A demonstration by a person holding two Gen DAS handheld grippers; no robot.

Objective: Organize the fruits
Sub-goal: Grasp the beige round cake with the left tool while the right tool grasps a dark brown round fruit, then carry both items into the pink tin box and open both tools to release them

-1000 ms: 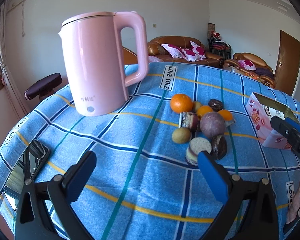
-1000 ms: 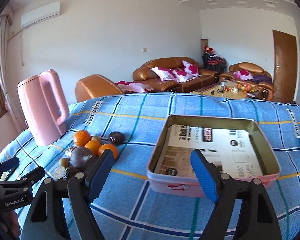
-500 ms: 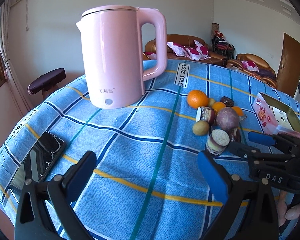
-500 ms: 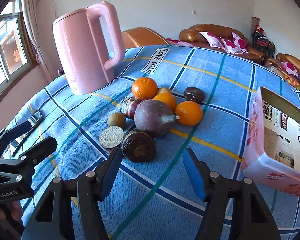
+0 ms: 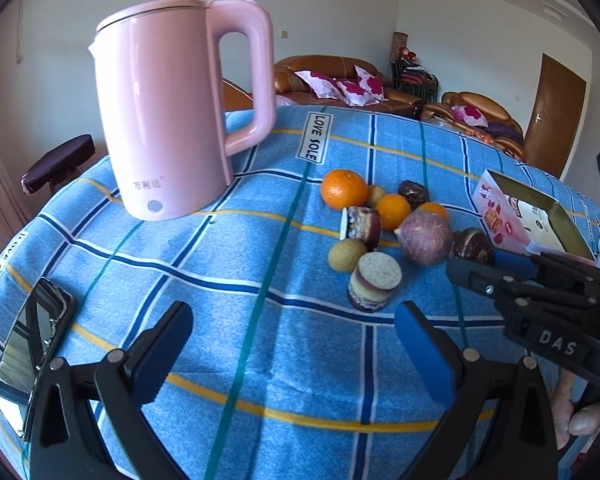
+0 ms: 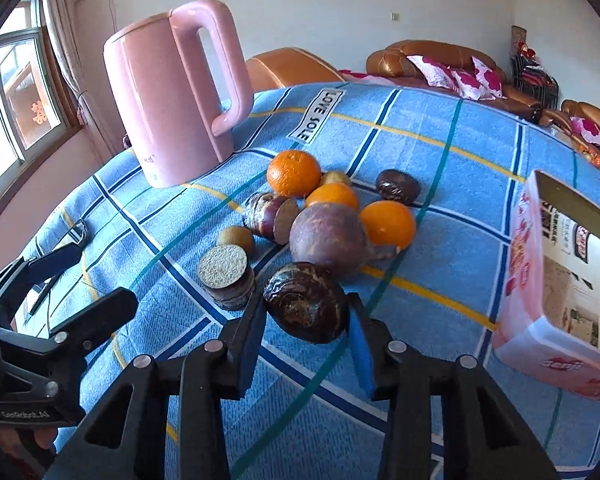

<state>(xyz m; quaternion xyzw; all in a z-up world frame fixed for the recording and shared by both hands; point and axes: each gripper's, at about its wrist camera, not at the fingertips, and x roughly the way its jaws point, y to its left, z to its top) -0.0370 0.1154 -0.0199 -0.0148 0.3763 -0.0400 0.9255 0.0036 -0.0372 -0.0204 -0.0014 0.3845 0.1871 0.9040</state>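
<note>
A pile of fruit lies on the blue checked cloth: oranges (image 6: 294,172), a big round purple fruit (image 6: 328,238), cut purple pieces (image 6: 228,276), a small brown-green fruit (image 6: 236,236) and a second dark fruit (image 6: 398,186). At the near edge of the pile, my right gripper (image 6: 306,308) closes on a dark wrinkled fruit (image 6: 304,300), its blue pads pressing both sides. From the left wrist view that fruit (image 5: 474,246) shows between the right gripper's fingertips. My left gripper (image 5: 292,344) stands open over bare cloth, short of the pile, holding nothing.
A pink open box (image 6: 540,280) with a gold inside stands to the right of the fruit. A tall pink kettle (image 5: 168,120) stands behind-left of the pile. A phone (image 5: 32,360) lies at the cloth's left edge. A hand (image 5: 576,412) holds the right gripper.
My right gripper swung from in front of the pink box over to the fruit pile, moved up to the dark wrinkled fruit and narrowed its jaws onto it. The left gripper stayed open.
</note>
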